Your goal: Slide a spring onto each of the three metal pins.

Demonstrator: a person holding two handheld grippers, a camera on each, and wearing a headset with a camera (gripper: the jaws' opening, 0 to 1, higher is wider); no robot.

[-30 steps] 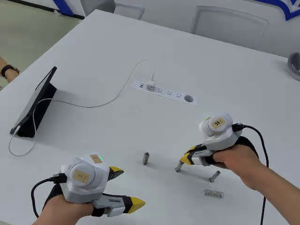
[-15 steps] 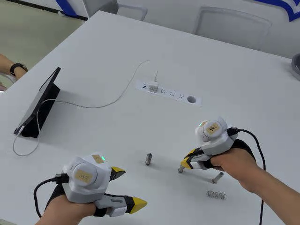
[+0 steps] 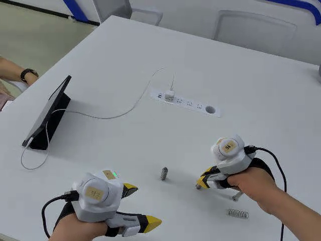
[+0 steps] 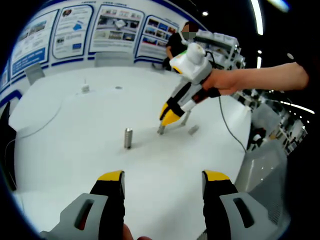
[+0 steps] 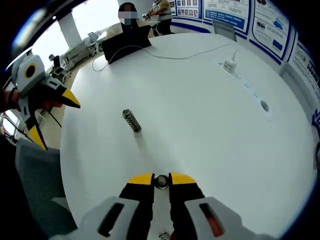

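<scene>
My right gripper (image 3: 202, 182) (image 5: 161, 180) is shut on a short metal pin (image 3: 198, 186) (image 5: 161, 181), whose end touches the white table. To its left a pin wrapped in a spring (image 3: 164, 173) (image 4: 128, 138) (image 5: 131, 120) stands upright. Another bare pin (image 3: 236, 196) (image 4: 193, 130) lies by my right hand, and a loose spring (image 3: 237, 213) lies nearer the table's front edge. My left gripper (image 3: 141, 206) (image 4: 164, 177) is open and holds nothing, low at the front left. In the left gripper view the right gripper (image 4: 170, 115) holds its pin (image 4: 161, 130) upright.
A white power strip (image 3: 189, 103) with a plugged charger and cable lies mid-table. A dark tablet (image 3: 49, 114) leans at the left edge. Chairs stand beyond the far edge. A person's arm (image 3: 17, 73) shows at far left.
The head view has shifted. My right gripper has sunk a little toward the table with the pin still in it. The left gripper has hardly moved.
</scene>
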